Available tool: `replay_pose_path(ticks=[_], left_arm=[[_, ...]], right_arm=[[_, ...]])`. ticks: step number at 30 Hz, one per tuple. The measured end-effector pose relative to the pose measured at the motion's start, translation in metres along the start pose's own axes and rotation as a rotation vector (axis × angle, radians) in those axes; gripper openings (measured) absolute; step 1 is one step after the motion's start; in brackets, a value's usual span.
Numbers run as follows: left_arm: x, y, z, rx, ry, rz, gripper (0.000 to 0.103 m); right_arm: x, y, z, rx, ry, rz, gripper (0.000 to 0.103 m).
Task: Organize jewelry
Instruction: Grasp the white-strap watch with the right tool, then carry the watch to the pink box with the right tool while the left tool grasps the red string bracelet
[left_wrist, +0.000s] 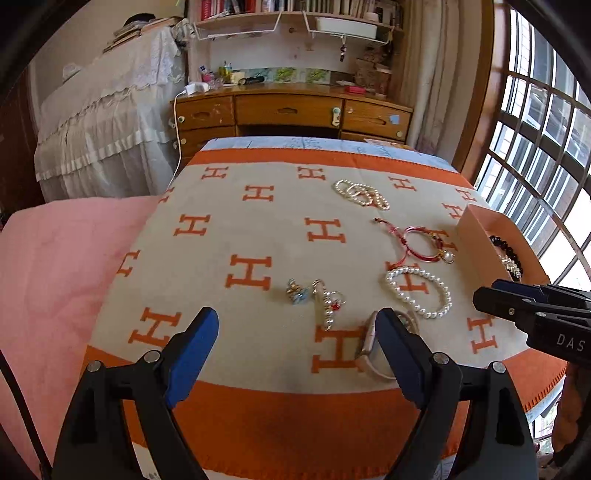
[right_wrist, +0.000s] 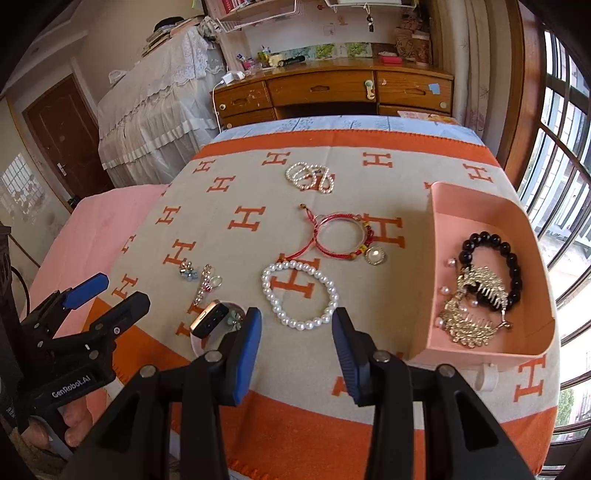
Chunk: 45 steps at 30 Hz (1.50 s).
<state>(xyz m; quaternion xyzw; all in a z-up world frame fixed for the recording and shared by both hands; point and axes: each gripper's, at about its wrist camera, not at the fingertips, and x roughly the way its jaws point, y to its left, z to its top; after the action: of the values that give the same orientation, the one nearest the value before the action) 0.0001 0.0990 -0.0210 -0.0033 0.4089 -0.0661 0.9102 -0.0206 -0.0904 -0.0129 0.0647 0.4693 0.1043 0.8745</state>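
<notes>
— Left wrist view first: what do the jaws show?
— The left gripper (left_wrist: 297, 332) stands wide apart above the orange-and-cream blanket (left_wrist: 236, 229), with nothing between its blue pads. A smartwatch (left_wrist: 369, 343) lies just beside its right-hand finger, and a small beaded charm piece (left_wrist: 325, 301) lies a little further up.

— And the right wrist view?
— The right gripper (right_wrist: 297, 332) has its jaws partly apart and empty, hovering near a white pearl bracelet (right_wrist: 300, 294) that lies flat on the blanket.

— Where is the rest of the jewelry?
— A red cord bracelet (right_wrist: 340, 236) with a round pendant and a heap of pearl strands (right_wrist: 310, 177) lie further off. To the right, a pink box (right_wrist: 480, 206) holds a black bead bracelet (right_wrist: 495, 258) and gold leaf hair combs (right_wrist: 476, 306).
</notes>
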Motion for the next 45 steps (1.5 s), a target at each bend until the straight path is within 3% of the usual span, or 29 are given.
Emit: replay_pose_path(ticks=[7, 15, 17, 19, 20, 21, 27, 45], left_arm=[[0.015, 0.034, -0.005, -0.080, 0.036, 0.002, 0.086], [0.027, 0.039, -0.006, -0.078, 0.060, -0.021, 0.086], [0.028, 0.041, -0.006, -0.083, 0.062, -0.023, 0.086], [0.029, 0.043, -0.006, -0.092, 0.067, -0.025, 0.086], [0.030, 0.045, -0.007, -0.096, 0.071, -0.027, 0.086], [0.031, 0.045, -0.007, -0.099, 0.075, -0.028, 0.086], [0.033, 0.042, -0.007, -0.086, 0.083, -0.027, 0.086], [0.044, 0.004, 0.030, 0.015, 0.070, -0.012, 0.086]], right_arm=[[0.039, 0.018, -0.005, -0.011, 0.143, 0.058, 0.040], [0.065, 0.037, -0.009, -0.070, 0.224, 0.022, 0.040], [0.065, 0.041, -0.010, -0.091, 0.207, 0.006, 0.038], [0.066, 0.044, -0.010, -0.109, 0.201, -0.007, 0.025], [0.067, 0.045, -0.011, -0.114, 0.202, -0.004, 0.012], [0.068, 0.045, -0.011, -0.114, 0.202, 0.001, 0.011], [0.063, 0.027, -0.007, -0.033, 0.166, 0.044, 0.010], [0.012, -0.041, 0.013, 0.161, -0.084, 0.114, 0.009]])
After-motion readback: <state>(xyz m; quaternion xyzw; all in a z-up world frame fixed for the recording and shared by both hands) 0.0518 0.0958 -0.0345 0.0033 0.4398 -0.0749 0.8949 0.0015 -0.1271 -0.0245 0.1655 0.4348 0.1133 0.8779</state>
